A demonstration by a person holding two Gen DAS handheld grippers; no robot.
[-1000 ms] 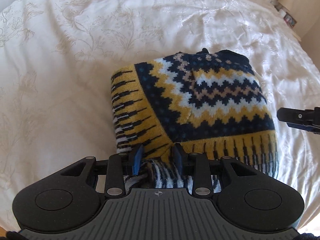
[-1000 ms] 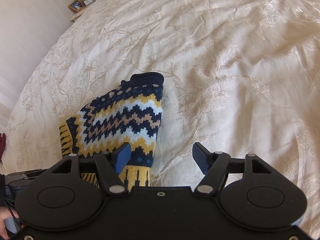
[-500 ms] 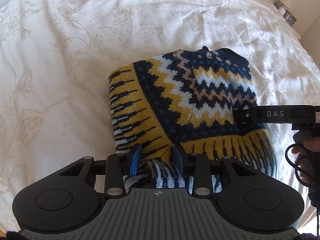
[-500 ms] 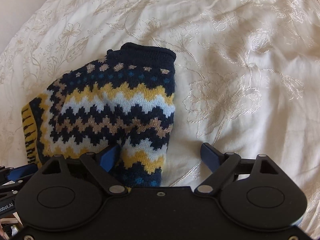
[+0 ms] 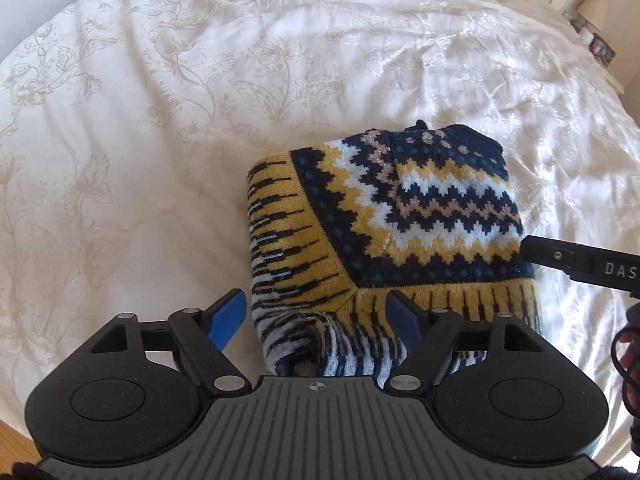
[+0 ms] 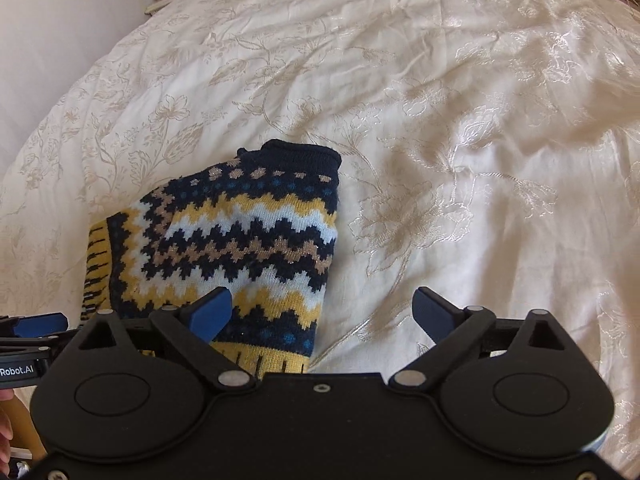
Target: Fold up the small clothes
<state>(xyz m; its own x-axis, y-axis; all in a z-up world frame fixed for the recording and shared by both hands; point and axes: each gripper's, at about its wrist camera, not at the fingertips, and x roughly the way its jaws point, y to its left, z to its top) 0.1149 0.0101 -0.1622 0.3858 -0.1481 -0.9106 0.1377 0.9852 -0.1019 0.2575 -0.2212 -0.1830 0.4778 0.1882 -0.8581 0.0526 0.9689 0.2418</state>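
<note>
Both tongs open, holding nothing, over folded sweater [image 5: 384, 224] on bed [image 5: 160, 120].
Fold seems finished; next, probably lift left tongs [image 5: 316, 316] and right tongs [image 6: 322, 314] away.

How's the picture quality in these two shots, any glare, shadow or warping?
Left wrist view: sunlight washes out the white bedspread top right, edges bow from fisheye, knitted sweater sharp. Right wrist view: warmer light, soft shadow folds right, sweater in focus, corners dark.
</note>
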